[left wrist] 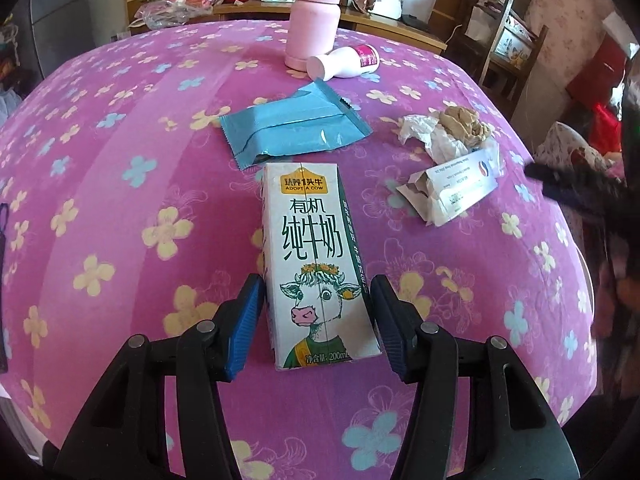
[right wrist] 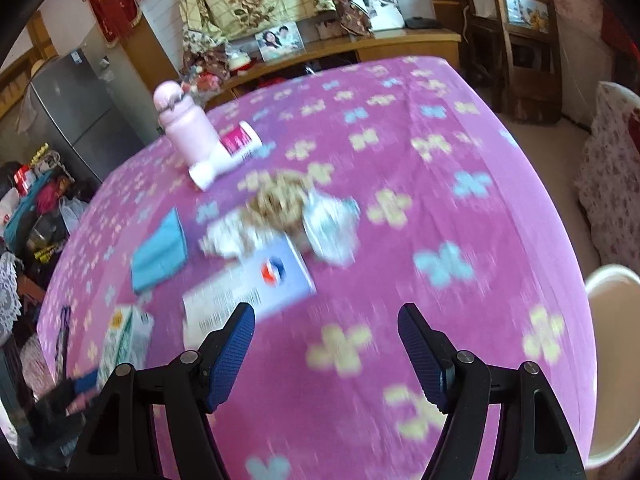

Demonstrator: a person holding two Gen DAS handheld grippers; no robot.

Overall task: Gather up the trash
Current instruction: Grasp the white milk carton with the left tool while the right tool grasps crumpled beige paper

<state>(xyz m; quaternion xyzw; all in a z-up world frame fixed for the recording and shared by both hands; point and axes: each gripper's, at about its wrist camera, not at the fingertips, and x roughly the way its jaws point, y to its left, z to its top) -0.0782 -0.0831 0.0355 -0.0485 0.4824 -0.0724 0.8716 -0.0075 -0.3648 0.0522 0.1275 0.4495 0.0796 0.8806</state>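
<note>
A white milk carton (left wrist: 316,264) with a cow picture lies flat on the pink flowered tablecloth (left wrist: 120,200). My left gripper (left wrist: 318,284) is open, its blue pads on either side of the carton's near end with small gaps. Beyond lie a blue foil wrapper (left wrist: 292,128), crumpled tissue (left wrist: 448,128), a torn white paper box (left wrist: 452,196) and a tipped white bottle (left wrist: 344,62). My right gripper (right wrist: 326,312) is open and empty above the cloth, just right of the paper box (right wrist: 248,288). The right wrist view is blurred; the tissue (right wrist: 280,216), the wrapper (right wrist: 160,252) and the carton (right wrist: 128,336) show there.
A pink flask (left wrist: 314,20) stands upright at the table's far side, next to the tipped bottle (right wrist: 228,156). A white bin (right wrist: 612,364) stands off the table's right edge. A wooden sideboard (left wrist: 392,24) with photos and a chair (left wrist: 508,48) stand behind.
</note>
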